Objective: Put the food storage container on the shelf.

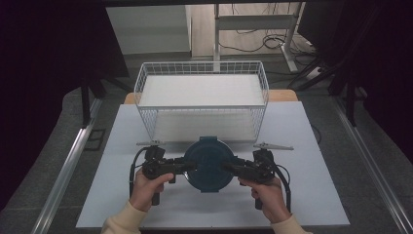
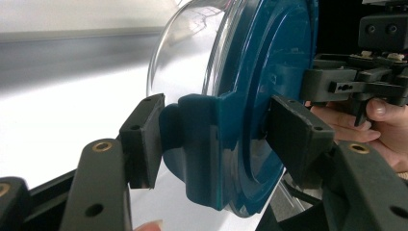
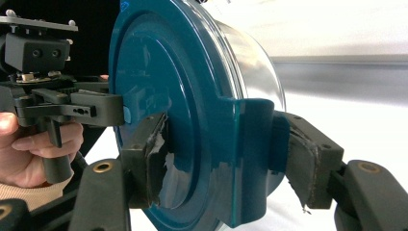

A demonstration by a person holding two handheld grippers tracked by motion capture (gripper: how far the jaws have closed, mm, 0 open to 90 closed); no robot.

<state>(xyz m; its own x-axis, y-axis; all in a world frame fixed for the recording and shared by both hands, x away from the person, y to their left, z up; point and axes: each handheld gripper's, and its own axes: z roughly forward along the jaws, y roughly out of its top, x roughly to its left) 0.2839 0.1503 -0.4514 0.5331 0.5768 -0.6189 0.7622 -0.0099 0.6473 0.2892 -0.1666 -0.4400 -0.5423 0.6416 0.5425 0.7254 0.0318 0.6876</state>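
Container (image 1: 209, 163) base hidden beneath blue lid (image 1: 208, 157).

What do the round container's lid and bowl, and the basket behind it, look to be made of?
The lid looks like moulded plastic: opaque teal, glossy, with a side latch tab. The bowl is clear and reflective, either glass or clear plastic; the look leaves it open. The basket looks like white-coated metal wire, judging by its thin grid walls.
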